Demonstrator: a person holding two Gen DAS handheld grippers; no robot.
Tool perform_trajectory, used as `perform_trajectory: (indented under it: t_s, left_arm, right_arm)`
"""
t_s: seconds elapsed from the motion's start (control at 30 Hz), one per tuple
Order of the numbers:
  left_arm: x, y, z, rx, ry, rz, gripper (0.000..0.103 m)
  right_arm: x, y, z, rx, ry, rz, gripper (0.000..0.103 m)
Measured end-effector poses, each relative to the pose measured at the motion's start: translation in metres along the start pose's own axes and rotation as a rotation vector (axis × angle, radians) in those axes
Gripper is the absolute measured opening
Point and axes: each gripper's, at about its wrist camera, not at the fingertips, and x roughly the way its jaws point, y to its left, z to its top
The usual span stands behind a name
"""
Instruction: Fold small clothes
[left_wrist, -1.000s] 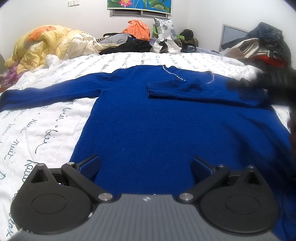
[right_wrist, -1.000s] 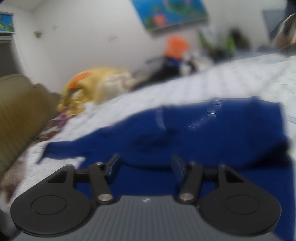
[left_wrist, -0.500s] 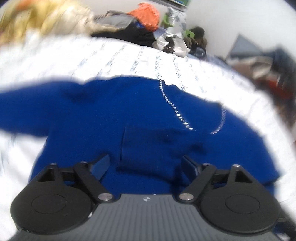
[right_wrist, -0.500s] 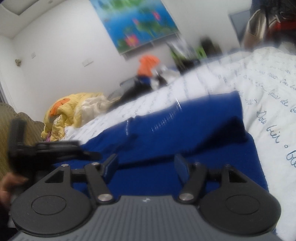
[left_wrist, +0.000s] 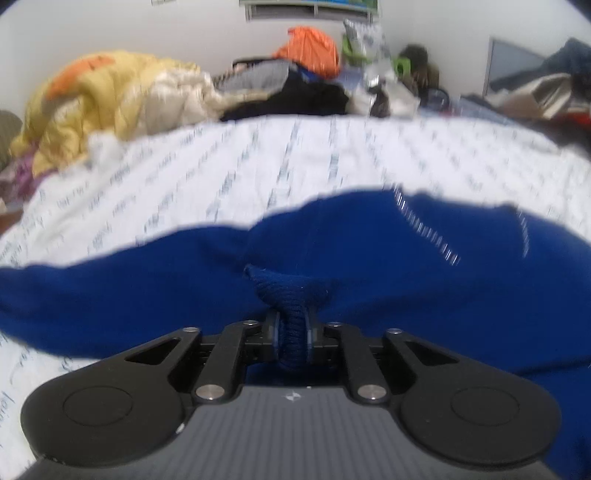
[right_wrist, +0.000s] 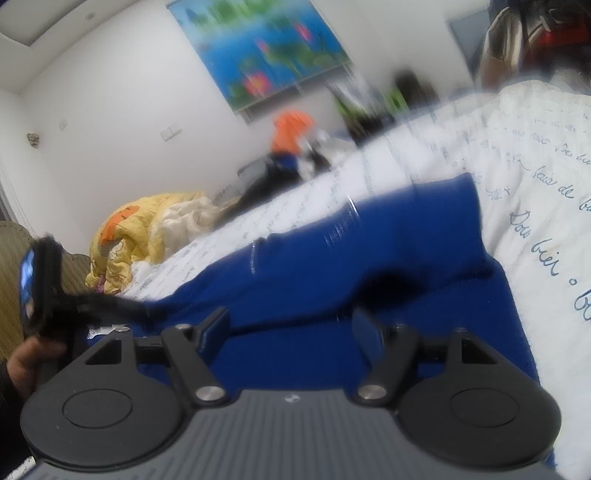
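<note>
A blue knitted sweater (left_wrist: 147, 295) lies spread on the bed, its beaded neckline (left_wrist: 428, 232) towards the far side. My left gripper (left_wrist: 291, 332) is closing its jaws on the ribbed cuff (left_wrist: 284, 291) of the sleeve folded across the chest; the pads pinch the bunched knit. In the right wrist view the sweater (right_wrist: 369, 251) runs across the middle. My right gripper (right_wrist: 290, 325) hovers low over its body, with jaws opening and nothing between them. The left gripper (right_wrist: 40, 280) and the hand (right_wrist: 29, 358) holding it show at the left edge there.
The bed has a white sheet (left_wrist: 258, 166) printed with script. A yellow quilt (left_wrist: 110, 99) is heaped at the far left, and dark clothes (left_wrist: 295, 92) with an orange bag (left_wrist: 314, 44) lie along the far edge. More clothes (left_wrist: 546, 92) are piled at the far right.
My left gripper moved forward over the sweater to the folded sleeve and closed on its cuff. My right gripper's jaws spread a little wider and its view tilted.
</note>
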Motion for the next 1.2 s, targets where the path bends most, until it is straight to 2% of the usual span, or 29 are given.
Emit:
perform_trajectory:
  t_s: [0.03, 0.1, 0.13, 0.2, 0.27, 0.3, 0.37, 0.4, 0.43, 0.47, 0.5, 0.53, 0.6, 0.63, 0.67, 0.7, 0.73, 0.77, 0.83, 0.9, 1.0, 1.03, 1.1, 1.2]
  left_arm:
    - [0.000, 0.003, -0.003, -0.007, -0.009, 0.010, 0.029]
    - [-0.013, 0.014, -0.009, -0.054, -0.068, 0.039, 0.028]
    - [-0.018, 0.018, -0.008, -0.074, -0.088, 0.055, 0.025]
    - [-0.025, 0.024, 0.000, -0.071, -0.092, 0.048, 0.023]
    - [-0.025, 0.023, 0.004, -0.046, -0.073, 0.057, 0.031]
    - [-0.029, 0.024, 0.005, -0.050, -0.085, 0.065, 0.039]
    - [-0.041, 0.029, 0.004, -0.084, -0.150, 0.071, 0.099]
    - [-0.051, 0.030, 0.002, -0.106, -0.209, 0.068, 0.103]
    - [-0.060, 0.030, 0.000, -0.123, -0.272, 0.055, 0.098]
    - [-0.064, 0.028, 0.000, -0.125, -0.301, 0.020, 0.098]
    - [-0.065, 0.023, 0.000, -0.126, -0.295, -0.036, 0.097]
    - [-0.058, 0.017, 0.005, -0.129, -0.260, -0.097, 0.096]
    - [-0.036, 0.005, 0.008, -0.127, -0.143, -0.211, 0.090]
    - [-0.023, 0.001, 0.008, -0.129, -0.082, -0.237, 0.079]
    - [-0.010, -0.002, 0.006, -0.134, -0.023, -0.258, 0.074]
    - [0.004, -0.003, 0.004, -0.138, 0.034, -0.277, 0.075]
    - [0.003, -0.005, 0.000, -0.100, -0.026, -0.274, 0.086]
    - [0.006, -0.005, -0.003, -0.075, -0.035, -0.279, 0.090]
    - [0.004, -0.010, -0.010, -0.007, -0.071, -0.277, 0.093]
    - [-0.003, -0.007, -0.012, 0.002, -0.072, -0.266, 0.093]
    - [-0.024, 0.027, -0.024, -0.120, -0.111, -0.307, 0.095]
    - [-0.033, 0.044, -0.029, -0.168, -0.140, -0.301, 0.099]
    - [-0.051, 0.097, -0.042, -0.299, -0.211, -0.243, 0.103]
    - [-0.057, 0.192, -0.058, -0.562, -0.233, -0.127, 0.103]
  right_arm:
    - [0.000, 0.000, 0.000, 0.002, 0.002, -0.001, 0.073]
    - [0.002, -0.002, 0.000, 0.007, 0.012, -0.004, 0.079]
    - [0.003, -0.003, 0.001, 0.015, 0.023, -0.005, 0.081]
    - [0.008, -0.006, 0.002, 0.038, 0.055, -0.008, 0.082]
    - [0.011, -0.007, 0.003, 0.050, 0.081, -0.007, 0.082]
    - [0.012, -0.007, 0.004, 0.051, 0.089, -0.011, 0.082]
    - [0.009, -0.004, 0.009, 0.044, 0.087, -0.012, 0.082]
    - [0.006, -0.002, 0.014, 0.043, 0.075, -0.006, 0.082]
    - [0.005, 0.001, 0.023, 0.045, 0.060, 0.004, 0.082]
    - [0.006, 0.002, 0.032, 0.040, 0.049, 0.010, 0.084]
    - [0.010, 0.004, 0.043, 0.024, 0.040, -0.002, 0.091]
    - [0.019, 0.005, 0.052, -0.003, 0.040, -0.033, 0.094]
    - [0.048, 0.002, 0.064, -0.073, 0.083, -0.141, 0.096]
    - [0.065, -0.002, 0.066, -0.109, 0.124, -0.217, 0.096]
    - [0.079, -0.005, 0.066, -0.143, 0.160, -0.285, 0.096]
    - [0.090, -0.009, 0.063, -0.176, 0.192, -0.327, 0.096]
    - [0.095, -0.010, 0.058, -0.226, 0.196, -0.335, 0.096]
    - [0.096, -0.008, 0.049, -0.312, 0.179, -0.337, 0.098]
    - [0.100, -0.003, 0.045, -0.356, 0.195, -0.357, 0.099]
    - [0.102, -0.003, 0.044, -0.354, 0.196, -0.360, 0.099]
    - [0.098, -0.003, 0.044, -0.344, 0.190, -0.349, 0.099]
    - [0.097, -0.003, 0.043, -0.343, 0.189, -0.349, 0.099]
    - [0.098, -0.003, 0.044, -0.345, 0.190, -0.350, 0.099]
    - [0.097, -0.004, 0.046, -0.341, 0.188, -0.347, 0.099]
